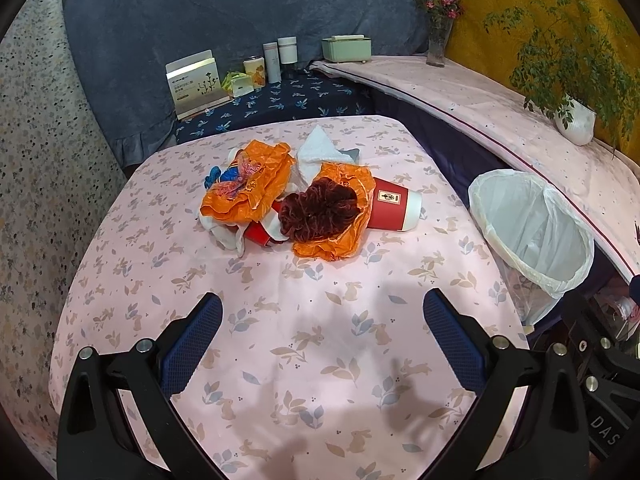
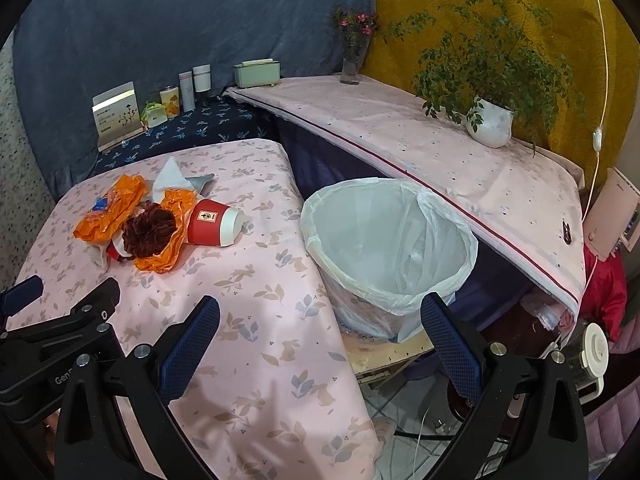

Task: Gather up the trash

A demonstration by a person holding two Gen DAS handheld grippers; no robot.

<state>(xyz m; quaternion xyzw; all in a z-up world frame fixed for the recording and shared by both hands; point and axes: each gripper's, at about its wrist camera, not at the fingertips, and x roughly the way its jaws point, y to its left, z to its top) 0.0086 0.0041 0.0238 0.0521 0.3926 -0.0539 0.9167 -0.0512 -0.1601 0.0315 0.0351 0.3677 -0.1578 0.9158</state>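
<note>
I see both grippers, left [image 1: 322,332] and right [image 2: 320,334], fingers wide, empty. Trash pile [image 1: 296,200] lies far, straight ahead of left; bin [image 2: 388,244] on the right.

We see a blue drape [image 1: 200,8] & mustard drape [image 2: 500,0] behind; pink-clothed table [image 1: 300,360], side shelf [image 2: 440,152] w/ potted plant [image 2: 490,120].

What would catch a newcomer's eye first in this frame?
Probably the bright pile of trash mid-table: crumpled orange plastic bags, a dark red scrunchie lying on top, and a red paper cup on its side. Next, the white-lined trash bin stands off the table's right edge, apparently empty. Both grippers hang open, holding nothing.
</note>
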